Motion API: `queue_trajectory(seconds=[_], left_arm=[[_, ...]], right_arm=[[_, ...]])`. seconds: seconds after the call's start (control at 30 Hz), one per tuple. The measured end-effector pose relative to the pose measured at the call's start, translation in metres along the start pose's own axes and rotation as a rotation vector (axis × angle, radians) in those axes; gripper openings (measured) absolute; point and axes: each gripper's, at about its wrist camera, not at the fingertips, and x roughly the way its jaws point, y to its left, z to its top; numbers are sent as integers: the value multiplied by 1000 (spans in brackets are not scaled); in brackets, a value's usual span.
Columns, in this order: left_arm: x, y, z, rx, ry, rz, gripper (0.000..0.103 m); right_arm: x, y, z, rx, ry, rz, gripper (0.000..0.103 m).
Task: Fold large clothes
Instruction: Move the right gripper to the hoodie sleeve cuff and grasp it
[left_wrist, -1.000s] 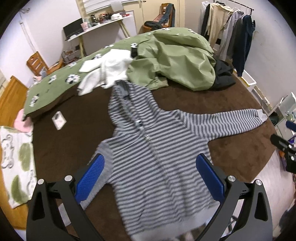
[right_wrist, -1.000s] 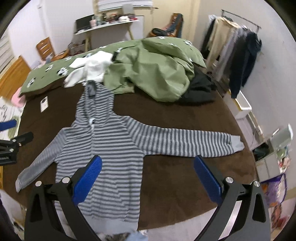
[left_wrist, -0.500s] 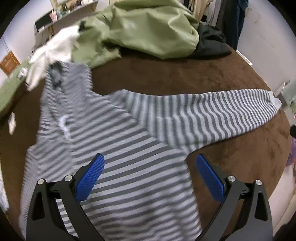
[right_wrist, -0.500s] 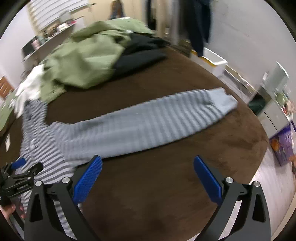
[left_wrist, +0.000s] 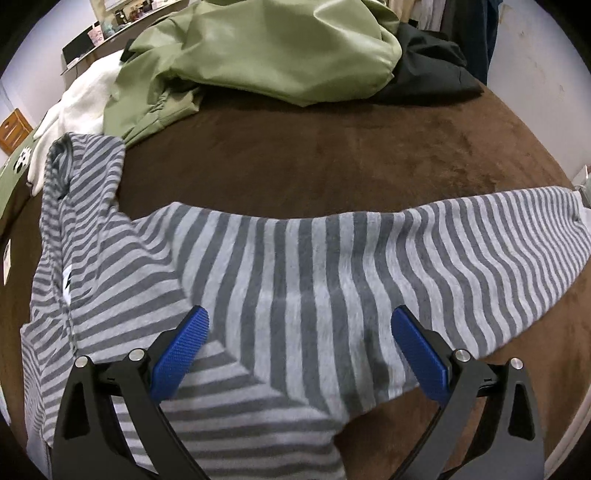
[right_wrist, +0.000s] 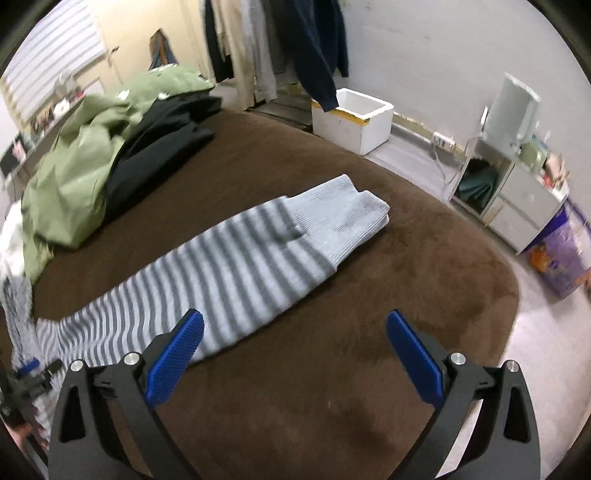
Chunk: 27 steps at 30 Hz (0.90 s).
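A grey striped hoodie (left_wrist: 258, 280) lies flat on a brown bed cover (left_wrist: 332, 147), hood at the left and one sleeve stretched to the right. My left gripper (left_wrist: 299, 332) hangs open just above the armpit where that sleeve meets the body. In the right wrist view the same sleeve (right_wrist: 236, 266) runs up to its pale cuff (right_wrist: 340, 218). My right gripper (right_wrist: 295, 336) is open over the bare cover below the sleeve, its left pad over the sleeve's edge. The left gripper (right_wrist: 33, 373) shows small at the far left.
A green jacket (left_wrist: 266, 55), black garment (left_wrist: 432, 70) and white garment (left_wrist: 81, 103) are heaped at the far side of the bed. Beyond the bed's right edge stand a white foam box (right_wrist: 354, 118), hanging clothes (right_wrist: 317, 48), a grey cabinet (right_wrist: 524, 203) and a purple bag (right_wrist: 561, 254).
Both grippers moved down and to the right. The left one closed in on the sleeve's armpit; the right one swung toward the cuff end. Both stayed open.
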Motion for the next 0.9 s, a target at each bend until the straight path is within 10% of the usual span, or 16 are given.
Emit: queue_trajectory(seconds=[0.6, 0.77, 0.9], left_arm=[[33, -6, -15, -11, 63, 12, 98], [37, -2, -8, -11, 66, 13, 98], [39, -2, -7, -21, 63, 23, 98]], right_arm=[[83, -75, 42, 356, -39, 141, 79], [106, -105, 41, 511, -16, 229, 26], [108, -119, 29, 600, -38, 312, 14]])
